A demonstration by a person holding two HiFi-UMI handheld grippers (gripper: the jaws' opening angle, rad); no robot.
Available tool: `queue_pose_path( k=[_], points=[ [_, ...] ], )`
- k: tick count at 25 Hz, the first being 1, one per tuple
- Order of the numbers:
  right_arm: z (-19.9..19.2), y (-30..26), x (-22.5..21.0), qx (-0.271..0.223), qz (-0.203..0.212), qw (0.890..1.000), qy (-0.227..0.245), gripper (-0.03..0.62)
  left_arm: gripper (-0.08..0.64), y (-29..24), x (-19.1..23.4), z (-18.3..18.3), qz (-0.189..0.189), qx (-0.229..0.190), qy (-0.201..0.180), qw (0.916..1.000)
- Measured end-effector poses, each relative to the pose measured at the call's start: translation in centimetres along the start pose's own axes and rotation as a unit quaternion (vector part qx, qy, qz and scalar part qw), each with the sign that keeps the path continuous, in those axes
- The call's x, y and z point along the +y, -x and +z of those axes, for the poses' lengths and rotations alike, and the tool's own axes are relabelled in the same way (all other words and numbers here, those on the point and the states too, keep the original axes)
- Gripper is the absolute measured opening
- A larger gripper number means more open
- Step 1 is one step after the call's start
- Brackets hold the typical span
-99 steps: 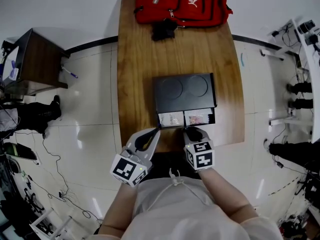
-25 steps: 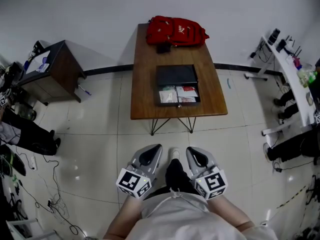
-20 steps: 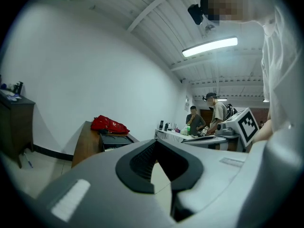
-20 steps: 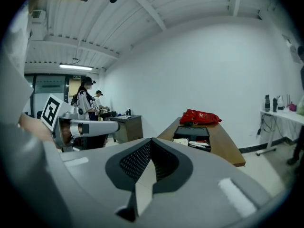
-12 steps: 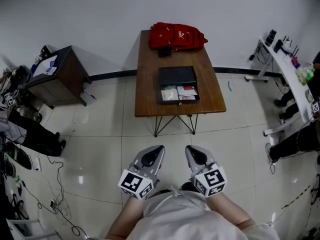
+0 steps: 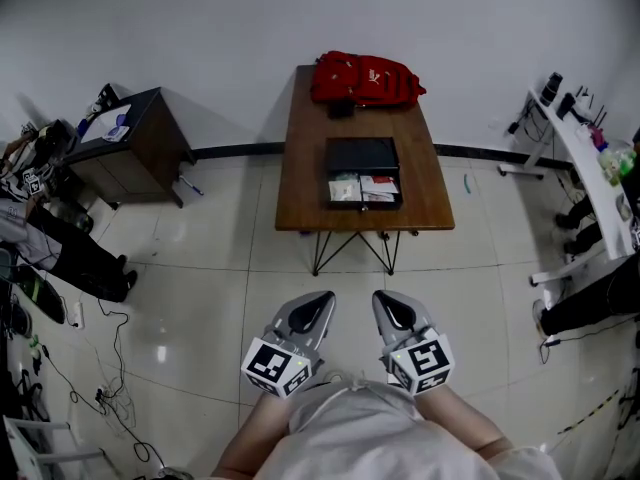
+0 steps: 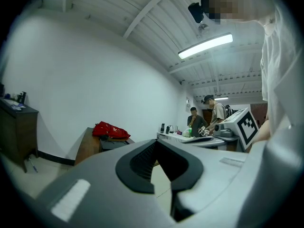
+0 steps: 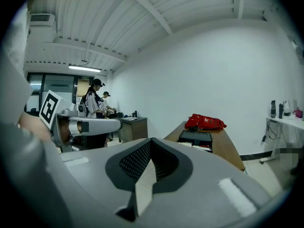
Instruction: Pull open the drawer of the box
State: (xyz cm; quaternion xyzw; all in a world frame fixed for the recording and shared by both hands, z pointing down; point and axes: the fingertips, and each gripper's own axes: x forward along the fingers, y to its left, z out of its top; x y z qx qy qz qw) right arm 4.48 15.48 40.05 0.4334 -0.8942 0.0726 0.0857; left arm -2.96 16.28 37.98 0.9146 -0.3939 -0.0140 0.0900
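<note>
Far table [image 6: 305, 138]: box [image 6: 362, 154], drawer [image 6: 364, 206] open, white and red items [image 6: 346, 190] inside; left hand-held gripper [image 6: 324, 297] and right hand-held gripper [image 6: 381, 297] closed, empty.

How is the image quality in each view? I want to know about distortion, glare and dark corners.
Head view: strong wide-angle bending, straight edges curve; pale glare patches on the glossy floor. Left gripper view: the ceiling lamp is overexposed, the corners are black. Right gripper view: black corners too; the right gripper fills the lower half, the red bag looks small but clear.
</note>
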Motion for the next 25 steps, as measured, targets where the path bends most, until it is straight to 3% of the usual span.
queue_pose_path(
  k=[11, 18, 25],
  points=[
    [0.4, 1.6, -0.3, -0.006, 0.001, 1.000, 0.004, 0.006, 0.006, -0.4, -1.5, -0.4, -0.003, 0.006, -0.001, 1.0000],
    [0.8, 2.1, -0.5, -0.012, -0.002, 0.999, 0.032, 0.006, 0.006, -0.7, -1.9, -0.2, -0.004, 0.006, -0.008, 0.9999],
    [0.9, 2.4, -0.6, -0.016, -0.001, 1.000, 0.023, 0.006, 0.006, -0.8, -2.4, -0.1, -0.008, 0.006, -0.009, 0.9999]
  ],
)
